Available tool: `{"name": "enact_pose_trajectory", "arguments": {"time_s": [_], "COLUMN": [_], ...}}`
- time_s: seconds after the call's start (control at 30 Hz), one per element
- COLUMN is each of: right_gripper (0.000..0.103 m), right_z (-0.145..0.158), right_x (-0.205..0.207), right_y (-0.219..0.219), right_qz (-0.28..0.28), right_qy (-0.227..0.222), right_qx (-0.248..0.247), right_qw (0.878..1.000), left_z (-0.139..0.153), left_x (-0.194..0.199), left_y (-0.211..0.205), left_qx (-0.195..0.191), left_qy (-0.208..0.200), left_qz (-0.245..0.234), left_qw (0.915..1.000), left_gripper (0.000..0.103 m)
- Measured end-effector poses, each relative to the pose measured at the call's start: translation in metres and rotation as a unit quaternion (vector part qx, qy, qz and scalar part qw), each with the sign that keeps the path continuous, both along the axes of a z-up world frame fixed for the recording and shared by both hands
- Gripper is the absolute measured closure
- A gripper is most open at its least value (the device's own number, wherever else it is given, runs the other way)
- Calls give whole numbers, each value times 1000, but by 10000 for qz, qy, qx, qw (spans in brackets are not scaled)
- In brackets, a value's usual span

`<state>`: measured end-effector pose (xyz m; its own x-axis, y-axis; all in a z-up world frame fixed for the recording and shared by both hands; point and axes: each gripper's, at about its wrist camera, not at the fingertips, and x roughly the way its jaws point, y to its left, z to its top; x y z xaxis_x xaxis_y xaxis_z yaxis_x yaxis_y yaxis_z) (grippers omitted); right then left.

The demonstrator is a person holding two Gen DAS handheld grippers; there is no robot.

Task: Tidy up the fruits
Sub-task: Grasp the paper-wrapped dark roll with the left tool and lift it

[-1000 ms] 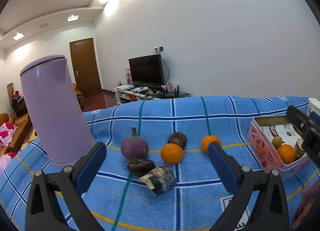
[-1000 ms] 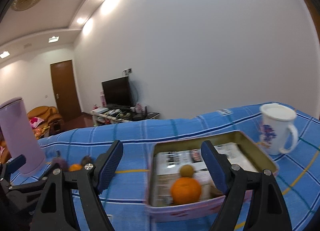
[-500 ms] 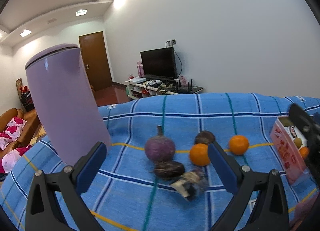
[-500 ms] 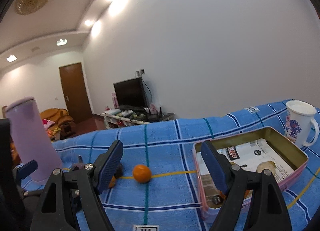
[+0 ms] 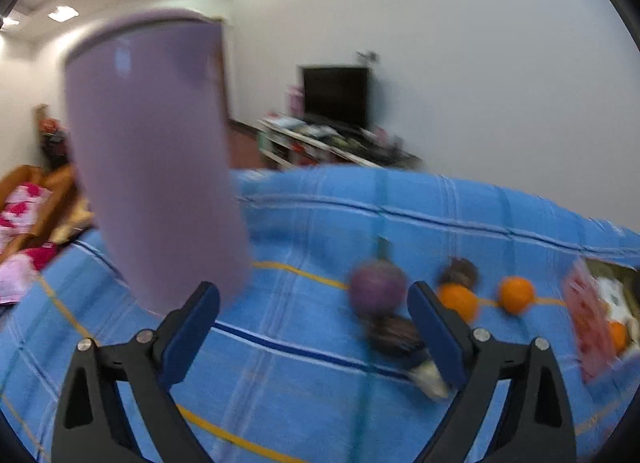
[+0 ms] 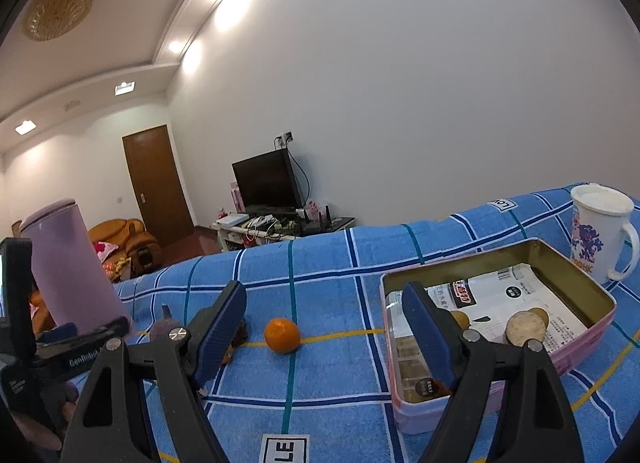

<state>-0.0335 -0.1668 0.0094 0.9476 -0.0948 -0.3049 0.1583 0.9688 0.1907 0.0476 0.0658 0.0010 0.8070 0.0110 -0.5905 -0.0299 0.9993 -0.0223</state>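
Motion blur obscures fruits beyond the left claw (image 5: 314, 313), closing on nothing; right claw (image 6: 324, 321) released, hiding part of the tin (image 6: 576, 283); mug (image 6: 596, 239) lettering partly legible

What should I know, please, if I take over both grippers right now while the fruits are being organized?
Left gripper: nothing between its jaws, which are closing slightly; view blurred.
Right gripper: jaws open, empty, pointing between the loose orange and the pink tin.
Done: an orange and some small round items already lie in the tin.
Left: two oranges, a purple round fruit and some dark pieces on the blue cloth, beside the lilac tumbler.
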Motion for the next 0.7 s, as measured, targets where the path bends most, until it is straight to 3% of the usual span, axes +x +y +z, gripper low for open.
{"name": "enact_pose_trajectory", "arguments": {"time_s": [0.13,0.23,0.4,0.47,0.53,0.6,0.7], "right_gripper": [22,22,22,22,22,22,22], "right_z": [-1,-3,-4,-4,-4,-4,-4], "right_x": [1,3,4,4,4,4,5], "right_y": [-1,-2,-1,0,0,0,0], "right_qz": [31,45,105,123,137,143,157], "right_qy": [48,100,166,182,186,197,229], "right_qx": [14,64,81,72,75,83,98], "right_qw": [10000,9999,9998,9997,9997,9997,9996], "left_z": [-5,-13,-30,-37,-45,-47,-45], "left_x": [-8,-10,-4,2,8,10,10], "left_y": [-31,-54,-64,-69,-73,-72,-71], "left_qx": [-28,186,-61,26,-62,-122,-154], "left_qy": [197,342,858,1071,1303,1387,1364], "left_qz": [-630,-786,-876,-877,-981,-978,-935], "left_qw": [9978,9961,9924,9904,9866,9854,9861], "left_gripper": [13,14,15,22,38,39,49]}}
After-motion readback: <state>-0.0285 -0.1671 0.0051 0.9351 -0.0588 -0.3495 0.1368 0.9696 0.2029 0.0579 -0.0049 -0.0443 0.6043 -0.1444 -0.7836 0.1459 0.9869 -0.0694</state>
